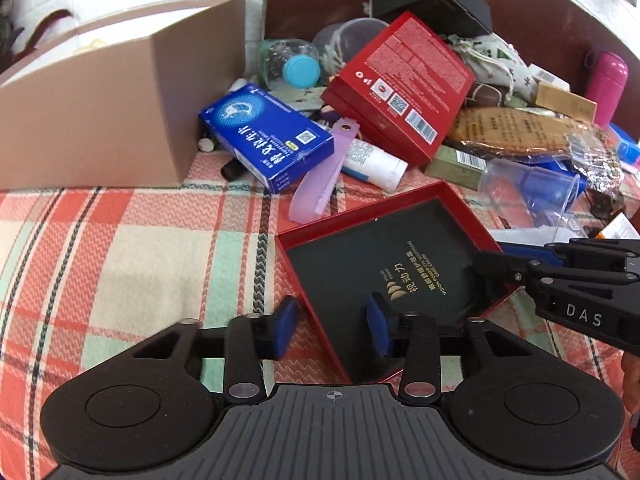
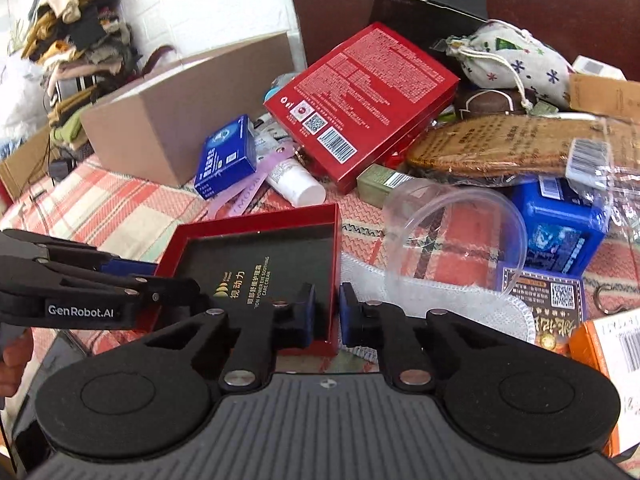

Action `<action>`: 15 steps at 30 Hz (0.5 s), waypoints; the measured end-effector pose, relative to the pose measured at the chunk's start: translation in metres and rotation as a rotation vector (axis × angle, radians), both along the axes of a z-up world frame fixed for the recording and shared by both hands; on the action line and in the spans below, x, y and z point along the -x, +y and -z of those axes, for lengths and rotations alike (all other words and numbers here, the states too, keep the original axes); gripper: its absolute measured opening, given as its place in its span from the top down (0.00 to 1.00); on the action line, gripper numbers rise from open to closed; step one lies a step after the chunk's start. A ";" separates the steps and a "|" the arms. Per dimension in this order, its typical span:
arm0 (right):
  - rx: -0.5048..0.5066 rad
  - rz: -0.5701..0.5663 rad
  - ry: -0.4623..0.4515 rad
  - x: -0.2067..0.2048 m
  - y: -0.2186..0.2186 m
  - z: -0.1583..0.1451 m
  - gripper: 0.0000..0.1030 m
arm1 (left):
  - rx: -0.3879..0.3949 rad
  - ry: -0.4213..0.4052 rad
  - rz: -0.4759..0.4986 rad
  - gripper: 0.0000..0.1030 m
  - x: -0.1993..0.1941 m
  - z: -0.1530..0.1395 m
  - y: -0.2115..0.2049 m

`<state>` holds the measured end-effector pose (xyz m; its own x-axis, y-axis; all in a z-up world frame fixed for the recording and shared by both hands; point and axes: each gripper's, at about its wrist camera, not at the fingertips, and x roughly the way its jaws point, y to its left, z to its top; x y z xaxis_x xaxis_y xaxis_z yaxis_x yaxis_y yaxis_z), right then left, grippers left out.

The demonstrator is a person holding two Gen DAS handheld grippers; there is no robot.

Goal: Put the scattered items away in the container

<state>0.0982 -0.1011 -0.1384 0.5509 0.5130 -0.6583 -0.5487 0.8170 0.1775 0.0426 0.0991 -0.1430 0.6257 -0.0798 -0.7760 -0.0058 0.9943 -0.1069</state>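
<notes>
A shallow red tray [image 1: 400, 248] with a black lining and gold lettering lies open on the plaid cloth. My left gripper [image 1: 332, 328] straddles the tray's near-left wall, blue pads apart on either side and not pressing it. My right gripper [image 2: 328, 314] is shut on the tray's right wall [image 2: 335, 280], one pad inside and one outside. Each gripper shows in the other's view: the right gripper [image 1: 496, 264] at the tray's far corner, the left gripper [image 2: 168, 280] at its left edge. The brown cardboard container [image 1: 100, 120] stands open at the back left.
Behind the tray is a heap: a blue box [image 1: 268, 140], a closed red box [image 1: 404, 88], a white tube [image 1: 376, 162], a clear plastic cup [image 2: 452, 232], a patterned pouch [image 2: 508, 60] and several small cartons. Bare plaid cloth [image 1: 120, 260] lies left of the tray.
</notes>
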 end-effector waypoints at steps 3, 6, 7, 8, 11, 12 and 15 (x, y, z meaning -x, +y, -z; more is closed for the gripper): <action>0.018 -0.001 0.005 -0.001 0.002 -0.001 0.85 | -0.004 -0.004 0.004 0.53 0.004 0.000 -0.001; 0.026 -0.007 -0.004 0.001 0.002 -0.001 0.85 | 0.004 0.000 0.022 0.74 0.008 -0.001 0.000; 0.030 -0.011 -0.007 0.002 0.002 -0.001 0.85 | 0.004 0.002 0.022 0.75 0.009 -0.002 0.001; 0.035 -0.015 -0.009 0.003 0.003 -0.001 0.85 | 0.011 0.002 0.019 0.74 0.009 -0.001 0.002; 0.044 -0.022 -0.016 0.005 0.003 -0.002 0.85 | 0.032 0.001 0.011 0.60 0.008 0.000 0.003; 0.042 -0.020 -0.016 0.005 0.003 -0.001 0.85 | 0.035 -0.001 0.009 0.58 0.008 0.000 0.003; 0.041 -0.014 -0.011 0.004 0.003 -0.001 0.85 | 0.022 -0.005 0.013 0.52 0.006 0.000 -0.001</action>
